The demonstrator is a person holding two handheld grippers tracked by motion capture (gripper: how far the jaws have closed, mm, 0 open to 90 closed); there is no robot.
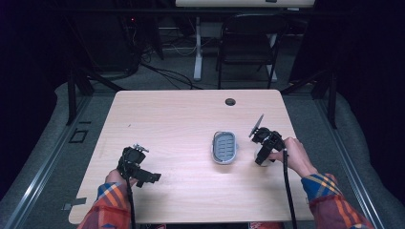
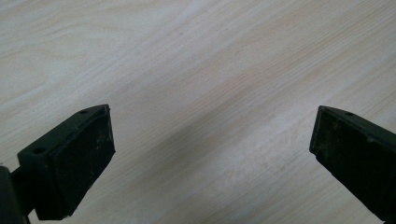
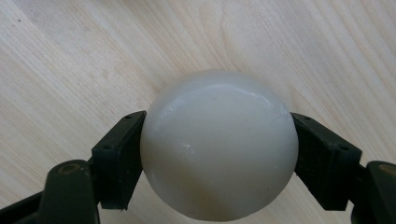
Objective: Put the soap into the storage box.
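A smooth, rounded white soap bar (image 3: 219, 144) sits between the two black jaws of my right gripper (image 3: 219, 156), which press against its left and right sides over the wooden table (image 3: 70, 60). In the high view that right gripper (image 1: 264, 153) is held at the table's right, just beside a grey oval soap dish (image 1: 224, 147) with a ribbed inside. My left gripper (image 1: 143, 175) rests near the front left of the table, pointing right. Its jaws stand wide apart over bare wood (image 2: 205, 93) with nothing between them.
The light wooden table (image 1: 172, 114) has a round cable hole (image 1: 230, 101) at its far edge. A black folding chair (image 1: 248, 43) and a white desk leg (image 1: 197, 47) stand beyond the table. Cables trail from both grippers toward the near edge.
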